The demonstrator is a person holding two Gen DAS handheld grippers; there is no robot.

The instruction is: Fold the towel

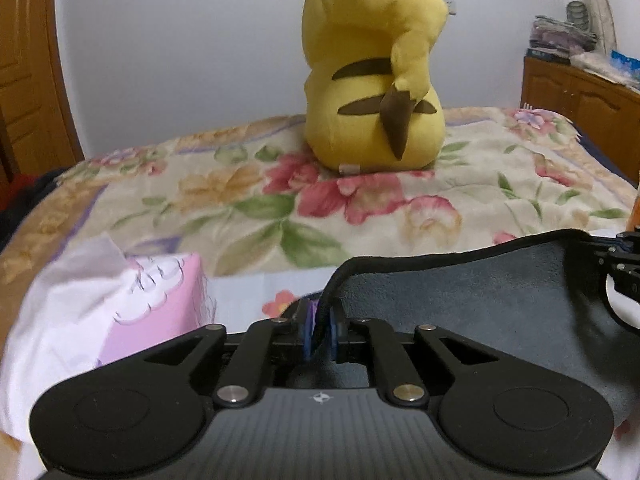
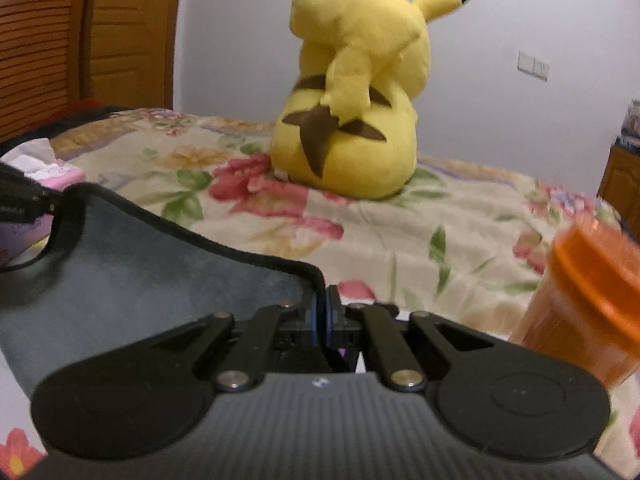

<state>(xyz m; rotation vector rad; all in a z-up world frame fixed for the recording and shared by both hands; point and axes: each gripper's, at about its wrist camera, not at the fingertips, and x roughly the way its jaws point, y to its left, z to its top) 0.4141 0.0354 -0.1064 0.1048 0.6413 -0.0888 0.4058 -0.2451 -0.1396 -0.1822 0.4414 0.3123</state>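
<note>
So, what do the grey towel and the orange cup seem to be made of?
The towel looks like soft matte cloth, maybe microfibre: fuzzy grey face, stitched black edge, sagging between the left tool and right tool. The cup looks like see-through orange plastic, though it is blurred.

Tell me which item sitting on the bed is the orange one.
The translucent orange plastic jar with a ribbed lid, beside the right hand-held gripper. The plush toy is yellow, the tissue box pink.
</note>
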